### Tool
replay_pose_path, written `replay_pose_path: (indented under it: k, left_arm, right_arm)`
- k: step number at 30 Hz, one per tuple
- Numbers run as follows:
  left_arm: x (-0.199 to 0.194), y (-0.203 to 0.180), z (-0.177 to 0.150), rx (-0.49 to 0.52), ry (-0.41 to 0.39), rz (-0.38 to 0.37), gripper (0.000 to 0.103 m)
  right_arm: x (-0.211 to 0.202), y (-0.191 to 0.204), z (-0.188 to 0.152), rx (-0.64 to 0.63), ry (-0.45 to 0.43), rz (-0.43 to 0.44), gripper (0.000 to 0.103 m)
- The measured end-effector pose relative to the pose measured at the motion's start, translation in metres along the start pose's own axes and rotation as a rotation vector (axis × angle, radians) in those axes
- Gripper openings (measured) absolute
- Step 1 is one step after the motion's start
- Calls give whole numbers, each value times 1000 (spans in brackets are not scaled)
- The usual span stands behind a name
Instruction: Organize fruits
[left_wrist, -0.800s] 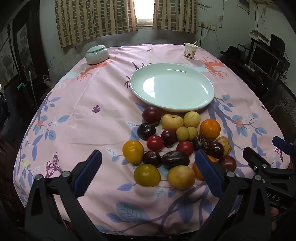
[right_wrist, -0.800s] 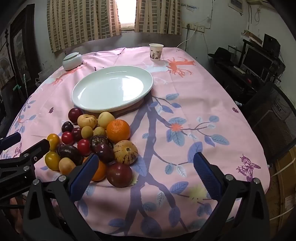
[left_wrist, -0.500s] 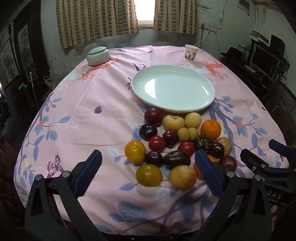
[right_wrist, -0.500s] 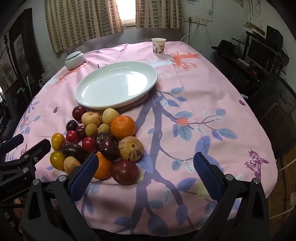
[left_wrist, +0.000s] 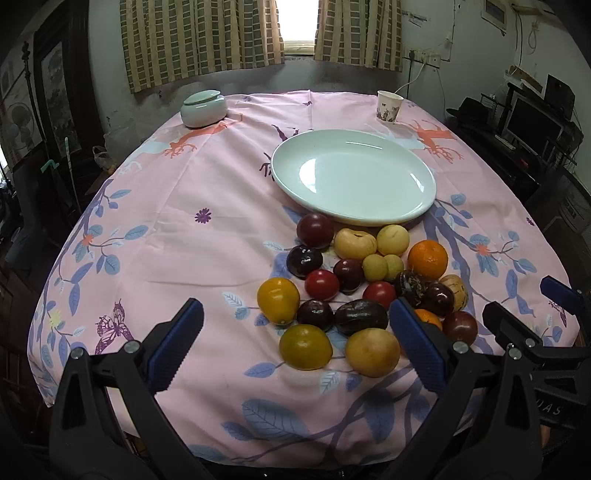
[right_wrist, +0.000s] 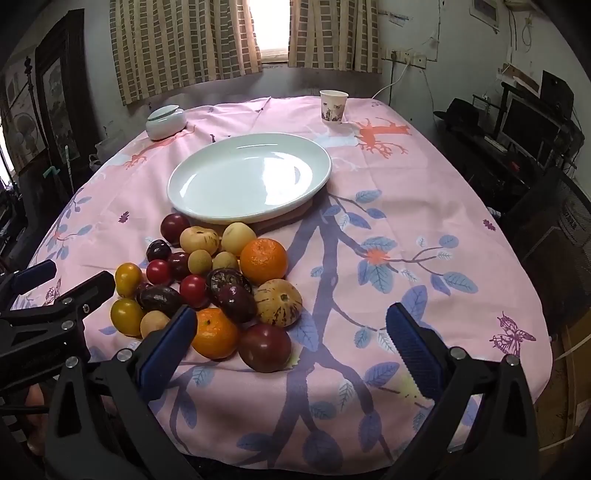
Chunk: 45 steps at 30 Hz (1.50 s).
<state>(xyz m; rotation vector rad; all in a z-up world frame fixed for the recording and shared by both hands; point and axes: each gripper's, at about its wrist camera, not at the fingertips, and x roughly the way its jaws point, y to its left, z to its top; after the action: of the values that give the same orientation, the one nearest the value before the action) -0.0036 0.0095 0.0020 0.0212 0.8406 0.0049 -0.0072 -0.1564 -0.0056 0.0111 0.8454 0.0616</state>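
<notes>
A heap of several fruits (left_wrist: 354, 288) lies on the pink cloth just in front of a white oval plate (left_wrist: 354, 173), which holds nothing. The heap includes an orange (right_wrist: 263, 259), dark plums, red tomatoes, yellow fruits and a striped melon-like fruit (right_wrist: 277, 302). My left gripper (left_wrist: 295, 350) hovers open above the table's near edge, the heap's front fruits between and beyond its blue pads. My right gripper (right_wrist: 288, 350) is open too, to the right of the heap, its left pad (right_wrist: 166, 350) in front of a second orange (right_wrist: 215, 333).
A lidded pale ceramic jar (left_wrist: 203, 109) stands at the far left of the table and a paper cup (left_wrist: 388, 106) at the far right. Dark furniture and a monitor (right_wrist: 528, 125) line the right side. Curtains hang behind.
Both views have shifted slightly: the grippers have drawn a little toward the fruit heap and plate. Jaws stay wide, nothing picked up.
</notes>
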Motion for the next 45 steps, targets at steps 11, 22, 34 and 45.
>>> replay_pose_path:
  k: [11, 22, 34, 45]
  left_arm:
    - [-1, 2, 1, 0, 2, 9, 101]
    - [4, 4, 1, 0, 8, 17, 101]
    - [4, 5, 1, -1, 9, 18, 101]
    - [5, 7, -1, -3, 10, 21, 101]
  right_arm:
    - [-2, 9, -2, -49, -12, -29, 102]
    - [-7, 0, 0, 6, -36, -28, 102]
    - [-5, 3, -1, -6, -23, -10, 102]
    - [-5, 3, -4, -7, -16, -8, 102]
